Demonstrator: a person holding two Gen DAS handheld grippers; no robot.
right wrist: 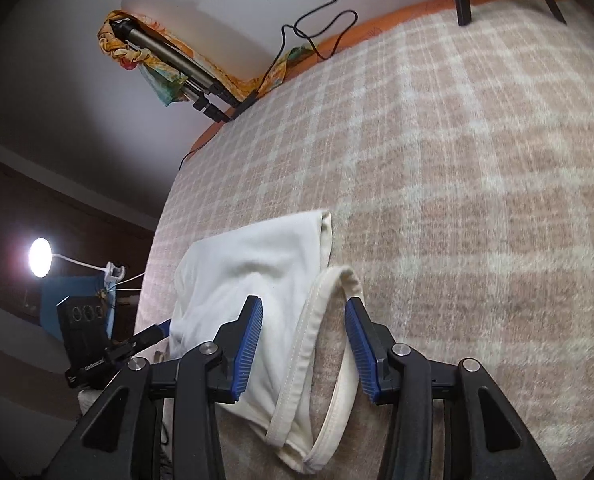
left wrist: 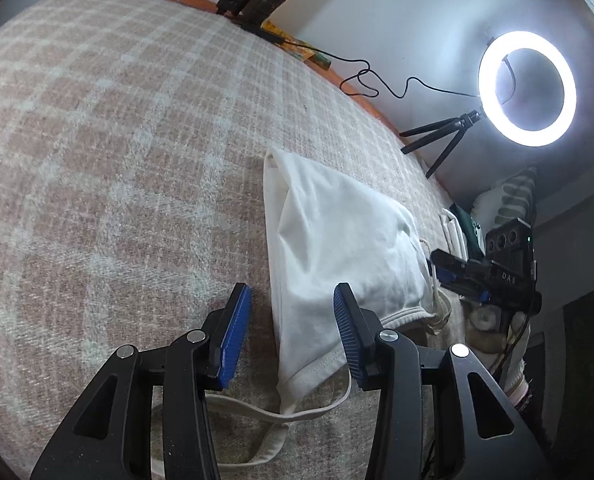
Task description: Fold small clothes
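A small white top (left wrist: 337, 236) with thin straps lies partly folded on the pink-and-cream checked blanket (left wrist: 117, 140). My left gripper (left wrist: 293, 304) is open just above its near edge, and a strap (left wrist: 273, 416) loops below the fingers. In the right wrist view the same top (right wrist: 249, 264) lies ahead, with my right gripper (right wrist: 303, 312) open over its hemmed armhole edge (right wrist: 297, 360). The right gripper also shows at the garment's far side in the left wrist view (left wrist: 449, 268), and the left gripper at the left of the right wrist view (right wrist: 153, 332).
A lit ring light (left wrist: 527, 88) on a small tripod stands on the blanket's far edge, with a black cable (left wrist: 377, 80). A folded tripod (right wrist: 177, 64) wrapped in a colourful cloth lies by the wall. A small lamp (right wrist: 40, 258) glows off the bed.
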